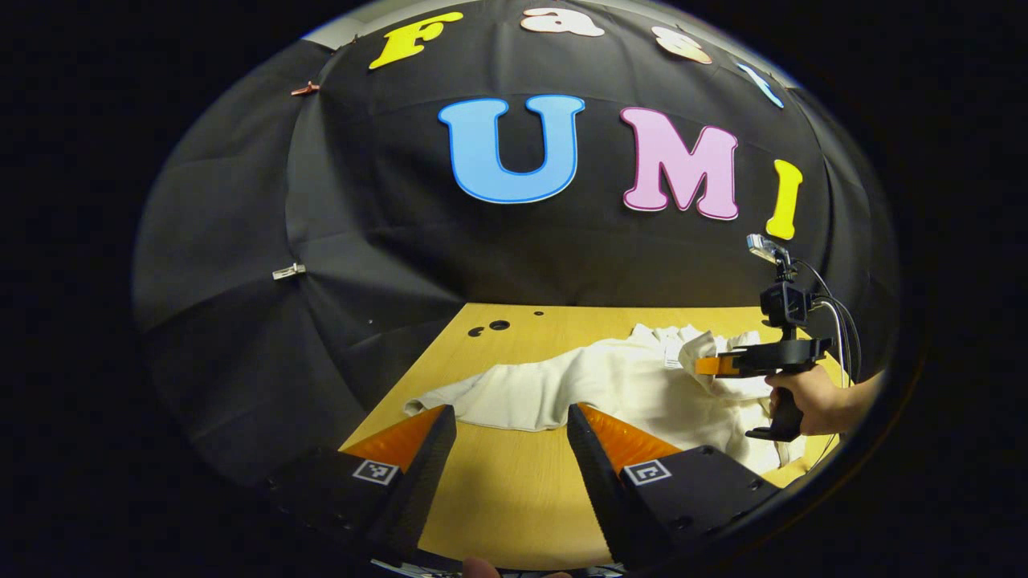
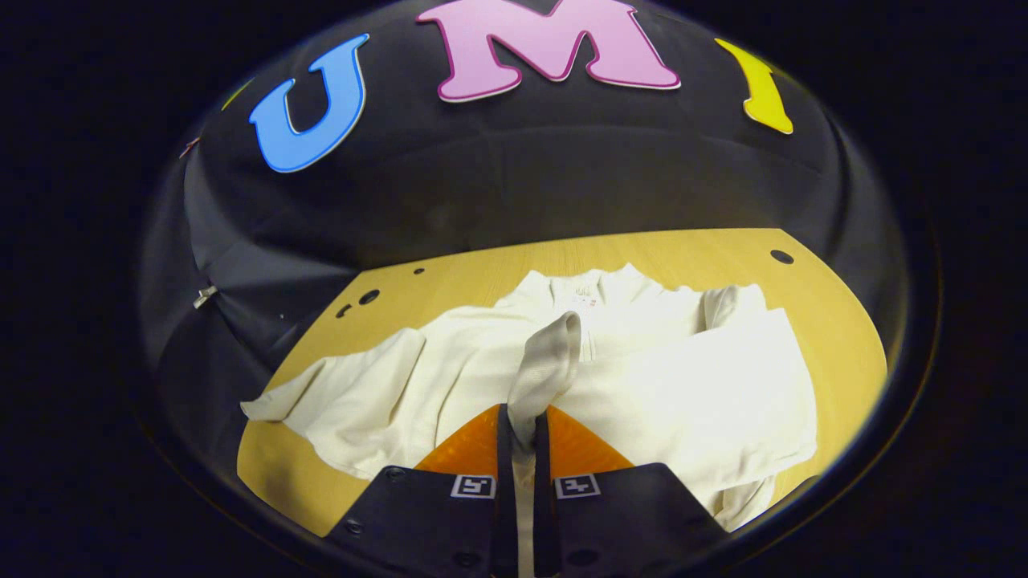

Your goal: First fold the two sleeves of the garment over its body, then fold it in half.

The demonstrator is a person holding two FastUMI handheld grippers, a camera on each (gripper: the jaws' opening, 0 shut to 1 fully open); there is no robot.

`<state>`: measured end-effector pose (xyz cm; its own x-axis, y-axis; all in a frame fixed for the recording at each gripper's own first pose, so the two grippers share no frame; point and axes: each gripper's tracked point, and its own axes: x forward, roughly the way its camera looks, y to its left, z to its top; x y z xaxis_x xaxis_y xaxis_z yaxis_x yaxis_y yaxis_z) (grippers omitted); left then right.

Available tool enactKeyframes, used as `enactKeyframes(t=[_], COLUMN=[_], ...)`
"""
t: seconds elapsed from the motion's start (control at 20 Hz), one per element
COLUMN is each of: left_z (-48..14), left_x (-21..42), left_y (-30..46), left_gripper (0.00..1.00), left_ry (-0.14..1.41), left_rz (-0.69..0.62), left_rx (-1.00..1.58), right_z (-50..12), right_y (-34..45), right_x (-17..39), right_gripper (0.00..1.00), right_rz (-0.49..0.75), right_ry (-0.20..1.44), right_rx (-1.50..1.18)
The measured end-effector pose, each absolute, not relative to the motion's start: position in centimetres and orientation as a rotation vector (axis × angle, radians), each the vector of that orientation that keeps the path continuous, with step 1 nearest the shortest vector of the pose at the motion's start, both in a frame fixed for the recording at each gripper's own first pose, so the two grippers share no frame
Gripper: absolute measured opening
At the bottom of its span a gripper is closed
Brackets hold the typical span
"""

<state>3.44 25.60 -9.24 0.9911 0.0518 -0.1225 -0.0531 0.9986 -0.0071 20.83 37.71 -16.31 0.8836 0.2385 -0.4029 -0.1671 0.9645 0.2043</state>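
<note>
A cream long-sleeved garment (image 2: 450,361) lies spread on the wooden table (image 2: 835,321), collar at the far side. In the right gripper view my right gripper (image 2: 522,429) is shut on the cuff of one sleeve (image 2: 550,353), which rises in a loop over the garment's body. The other sleeve (image 2: 321,393) stretches flat to the left. In the left gripper view my left gripper (image 1: 511,417) stands open above bare table, just short of that flat sleeve (image 1: 498,397). The right gripper (image 1: 707,365), held by a hand (image 1: 811,397), pinches cloth over the garment (image 1: 634,381).
The table has small round holes (image 1: 490,327) near its far left corner and one hole (image 2: 781,257) at the far right. Black cloth walls close in behind and to the left. Cables (image 1: 839,321) hang from the right gripper's handle.
</note>
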Motion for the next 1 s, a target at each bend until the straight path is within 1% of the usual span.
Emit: enactKeyframes(t=[0.2, 0.3, 0.4, 0.5, 0.55, 0.6, 0.65, 0.7, 0.75, 0.8, 0.9, 0.95, 1.0], left_z=[-10.1, -10.5, -10.5, -10.5, -10.7, -10.6, -10.8, -10.9, -11.0, -11.0, -11.3, -11.6, -12.0], left_x=[4.1, 4.4, 4.9, 5.3, 5.5, 5.9, 6.3, 6.8, 7.3, 7.9, 9.1, 9.7, 10.5], left_y=[26.9, 27.4, 28.0, 28.6, 28.8, 29.1, 29.4, 29.8, 30.0, 30.4, 31.2, 31.7, 32.1], left_gripper=[0.87, 0.86, 0.87, 0.86, 0.86, 0.86, 0.86, 0.86, 0.87, 0.87, 0.87, 0.87, 0.87], left_ry=[0.136, 0.14, 0.142, 0.141, 0.139, 0.139, 0.139, 0.14, 0.141, 0.142, 0.145, 0.15, 0.158], left_rz=[0.076, 0.083, 0.091, 0.099, 0.102, 0.104, 0.107, 0.106, 0.107, 0.111, 0.12, 0.126, 0.132], left_rx=[-0.007, -0.004, -0.002, 0.001, 0.004, 0.007, 0.01, 0.013, 0.017, 0.021, 0.027, 0.03, 0.032], right_z=[-18.7, -19.5, -20.0, -20.3, -20.3, -20.4, -20.3, -20.1, -19.6, -19.1, -17.7, -17.1, -16.5], right_y=[38.4, 39.5, 40.7, 41.2, 41.3, 41.4, 41.4, 41.3, 41.1, 40.8, 40.2, 39.7, 39.0], right_x=[21.2, 20.9, 20.6, 20.5, 20.5, 20.2, 19.9, 19.6, 19.3, 18.8, 17.7, 17.1, 16.4], right_gripper=[0.16, 0.19, 0.26, 0.34, 0.24, 0.41, 0.51, 0.57, 0.49, 0.63, 0.68, 0.74, 0.77], right_rz=[0.215, 0.248, 0.29, 0.293, 0.295, 0.299, 0.305, 0.309, 0.313, 0.316, 0.33, 0.336, 0.337], right_ry=[0.499, 0.527, 0.551, 0.555, 0.557, 0.561, 0.565, 0.561, 0.555, 0.546, 0.524, 0.516, 0.506], right_rx=[0.158, 0.169, 0.194, 0.195, 0.197, 0.198, 0.198, 0.204, 0.213, 0.226, 0.254, 0.256, 0.254])
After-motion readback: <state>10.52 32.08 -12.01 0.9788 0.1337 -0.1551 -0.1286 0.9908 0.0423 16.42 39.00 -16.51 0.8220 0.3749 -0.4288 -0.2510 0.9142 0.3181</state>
